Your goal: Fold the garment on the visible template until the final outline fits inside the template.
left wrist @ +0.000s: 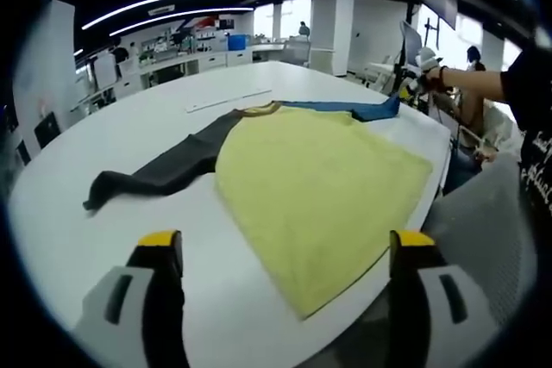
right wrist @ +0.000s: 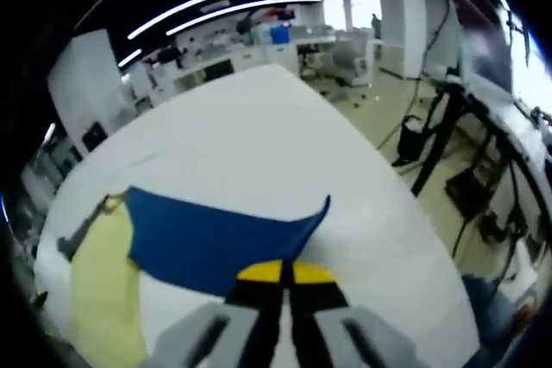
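Note:
A garment lies flat on the white table (left wrist: 103,144). It has a yellow body (left wrist: 319,187), a dark grey sleeve (left wrist: 164,170) stretched to the left and a blue sleeve (left wrist: 345,109) reaching to the far right. My left gripper (left wrist: 286,243) is open, low over the near hem of the yellow body, with nothing between its yellow-tipped jaws. My right gripper (right wrist: 285,271) is shut on the blue sleeve (right wrist: 216,239) near its cuff. In the left gripper view the right gripper (left wrist: 404,88) holds the raised sleeve end at the table's far right edge.
A thin white strip (left wrist: 228,101) lies on the table beyond the collar. The table edge runs close to the garment's right side, where a person's arm (left wrist: 470,84) reaches in. Desks, stands and cables (right wrist: 448,144) fill the floor past the table.

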The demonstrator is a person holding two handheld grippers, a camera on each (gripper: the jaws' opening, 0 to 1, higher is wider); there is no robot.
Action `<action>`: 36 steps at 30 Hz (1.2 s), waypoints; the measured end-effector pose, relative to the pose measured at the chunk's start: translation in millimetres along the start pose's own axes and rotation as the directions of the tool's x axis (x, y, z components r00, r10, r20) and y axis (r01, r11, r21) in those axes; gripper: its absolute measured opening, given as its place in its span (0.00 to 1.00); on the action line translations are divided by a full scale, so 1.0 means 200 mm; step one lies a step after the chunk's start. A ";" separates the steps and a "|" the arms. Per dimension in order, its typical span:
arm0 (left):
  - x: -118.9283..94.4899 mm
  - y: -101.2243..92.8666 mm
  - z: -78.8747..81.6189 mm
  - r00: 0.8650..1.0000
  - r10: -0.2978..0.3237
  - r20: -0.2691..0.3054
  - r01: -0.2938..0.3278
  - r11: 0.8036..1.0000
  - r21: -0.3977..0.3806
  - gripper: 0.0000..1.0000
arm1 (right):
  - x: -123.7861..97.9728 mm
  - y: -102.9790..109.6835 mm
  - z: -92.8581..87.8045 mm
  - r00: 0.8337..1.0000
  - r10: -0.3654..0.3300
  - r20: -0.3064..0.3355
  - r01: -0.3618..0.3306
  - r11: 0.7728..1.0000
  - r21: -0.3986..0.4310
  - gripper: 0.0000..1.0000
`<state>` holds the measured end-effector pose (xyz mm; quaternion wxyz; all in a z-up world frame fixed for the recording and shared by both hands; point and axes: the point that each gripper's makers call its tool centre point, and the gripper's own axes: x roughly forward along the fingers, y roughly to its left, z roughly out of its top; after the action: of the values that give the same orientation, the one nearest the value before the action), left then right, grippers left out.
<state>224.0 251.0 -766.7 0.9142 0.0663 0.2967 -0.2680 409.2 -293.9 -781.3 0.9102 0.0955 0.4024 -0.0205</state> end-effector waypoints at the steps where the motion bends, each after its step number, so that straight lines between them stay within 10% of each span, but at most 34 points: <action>1: 0.00 0.00 0.00 1.000 0.000 -0.002 0.000 1.000 0.001 0.97 | 0.00 0.01 0.01 1.000 0.004 -0.001 -0.004 1.000 -0.003 0.00; 36: -0.04 -0.01 0.00 0.998 -0.053 0.024 0.054 0.998 -0.023 0.96 | 0.09 0.90 0.19 0.967 0.248 -0.049 -0.253 0.950 -0.184 0.00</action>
<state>218.6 252.4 -762.0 0.9108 0.0444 0.2907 -0.2896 468.7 -123.7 -741.1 0.9053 0.0596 0.3984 0.1346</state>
